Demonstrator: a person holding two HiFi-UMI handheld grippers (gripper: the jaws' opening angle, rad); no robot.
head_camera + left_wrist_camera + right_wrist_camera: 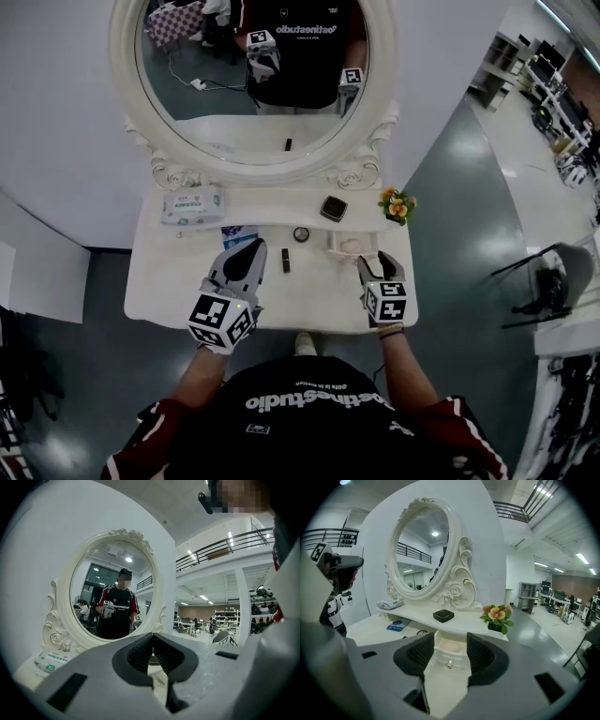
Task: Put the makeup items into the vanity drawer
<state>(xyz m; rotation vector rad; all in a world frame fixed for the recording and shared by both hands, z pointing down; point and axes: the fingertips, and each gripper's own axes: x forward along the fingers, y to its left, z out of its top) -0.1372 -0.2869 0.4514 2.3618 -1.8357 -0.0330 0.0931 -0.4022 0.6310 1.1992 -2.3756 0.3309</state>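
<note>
A white vanity table (169, 300) stands under an oval mirror (253, 84). On its top lie a black lipstick (286, 260), a round compact (301, 234) and a blue packet (239, 234). A square black compact (333, 208) (443, 615) rests on the raised shelf. The small drawer (352, 246) (450, 647) under that shelf stands pulled out, its knob (449, 664) facing me. My left gripper (251, 251) (152, 653) is shut and empty, just left of the lipstick. My right gripper (379, 265) (450, 653) is open and empty, right in front of the drawer.
A pack of wet wipes (192, 204) (51, 660) lies on the shelf at the left. A small pot of flowers (397, 204) (497, 616) stands at the shelf's right end, close to the drawer. The table's front edge is just behind both grippers.
</note>
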